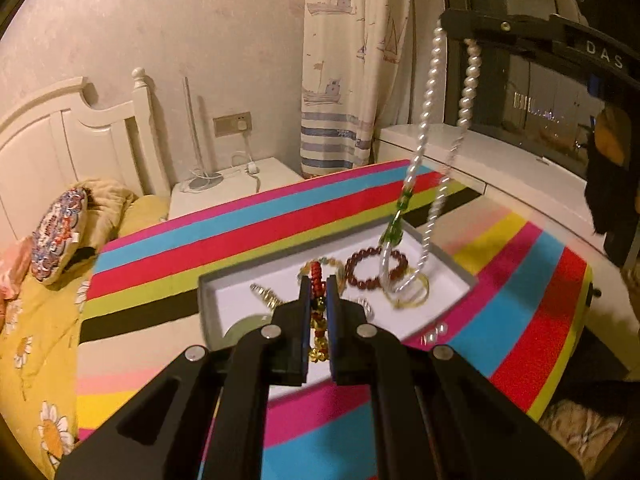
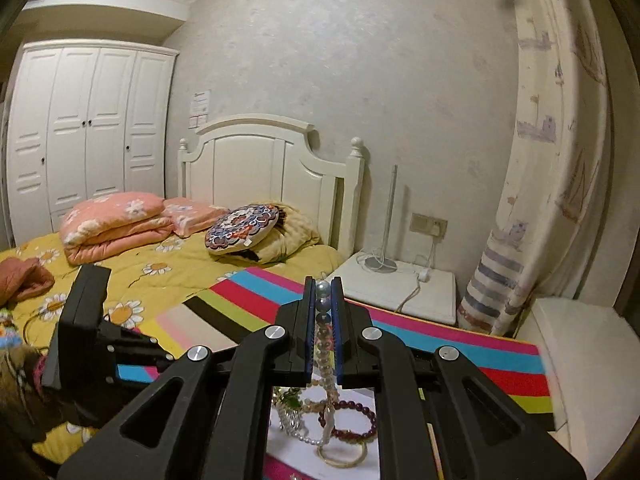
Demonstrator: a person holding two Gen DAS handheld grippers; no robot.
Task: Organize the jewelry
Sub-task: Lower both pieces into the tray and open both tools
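My left gripper (image 1: pixel 319 286) is shut on a red and gold beaded strand (image 1: pixel 317 276), raised over a shallow white tray (image 1: pixel 208 284) on the striped cloth. High at the right, my right gripper (image 1: pixel 454 26) is shut on a pearl necklace (image 1: pixel 430 88). The necklace hangs in a long loop, and its green-beaded lower end (image 1: pixel 396 228) reaches into the tray. In the right wrist view the pads of that gripper (image 2: pixel 323 294) pinch the pearls (image 2: pixel 321 289). A dark red bead bracelet (image 1: pixel 360 266) and a yellow bangle (image 1: pixel 412 300) lie in the tray.
The striped cloth (image 1: pixel 240 216) covers a small table beside a bed with a yellow daisy quilt (image 2: pixel 168 264). A white nightstand (image 1: pixel 240 176) stands behind the table, with a curtain (image 1: pixel 344 80) and a white ledge (image 1: pixel 500 168) to its right. Loose pearls (image 1: pixel 434 334) lie just outside the tray.
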